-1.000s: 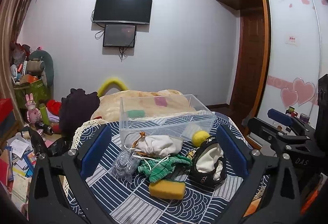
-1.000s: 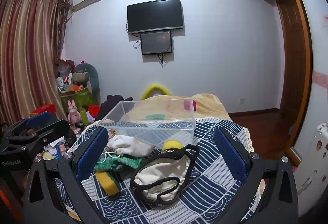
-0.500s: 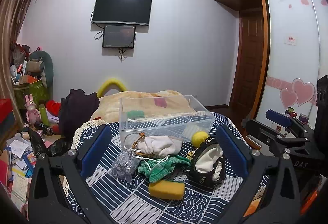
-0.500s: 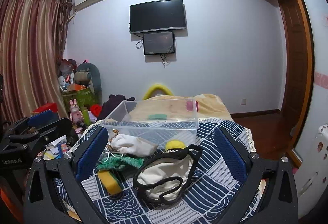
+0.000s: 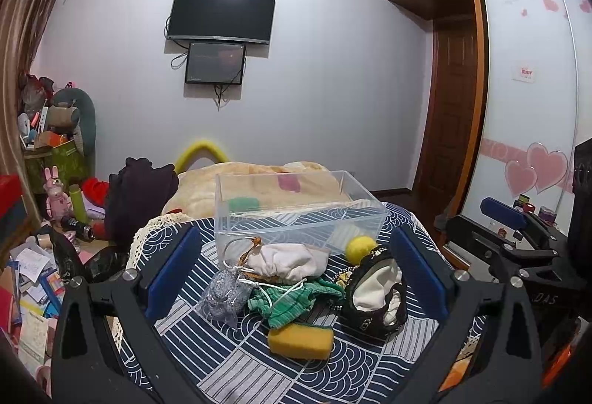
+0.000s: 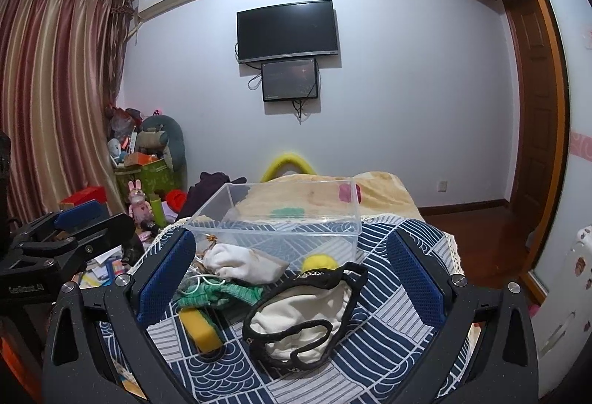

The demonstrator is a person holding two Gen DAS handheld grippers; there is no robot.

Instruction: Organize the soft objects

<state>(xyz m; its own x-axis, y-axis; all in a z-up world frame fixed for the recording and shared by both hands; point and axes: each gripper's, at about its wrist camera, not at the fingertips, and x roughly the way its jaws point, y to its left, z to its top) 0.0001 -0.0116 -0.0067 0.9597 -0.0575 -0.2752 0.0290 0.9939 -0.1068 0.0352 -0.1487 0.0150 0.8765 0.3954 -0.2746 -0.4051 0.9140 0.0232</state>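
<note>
On a table w/ a blue-and-white wave-pattern cloth [image 5: 229,359], soft items lie in a loose pile in front of a clear plastic bin [image 5: 296,209], which stands upright toward the far edge. Left gripper [image 5: 296,278] hovers over the pile, jaws spread wide, nothing held; right gripper [image 6: 292,285] likewise gapes wide and unladen, over the black-trimmed white pouch [image 6: 307,319]. Just beside the bin's front wall: a white drawstring bag [image 5: 285,258] and a yellow ball [image 5: 359,248], the ball touching or nearly touching the bin, can't tell which. Nearer the cameras, a green knit cloth [image 5: 292,302] lies btwn a silvery mesh pouch [image 5: 222,296] at left and the black-trimmed pouch at right; a yellow sponge [image 5: 300,340] sits closest, apart from the bin. Bin itself looks to hold none of the pile. Behind: a beige blanket [image 5: 266,178], a wall-mounted TV [image 5: 222,13] w/ a smaller screen [image 5: 215,62] below.
</note>
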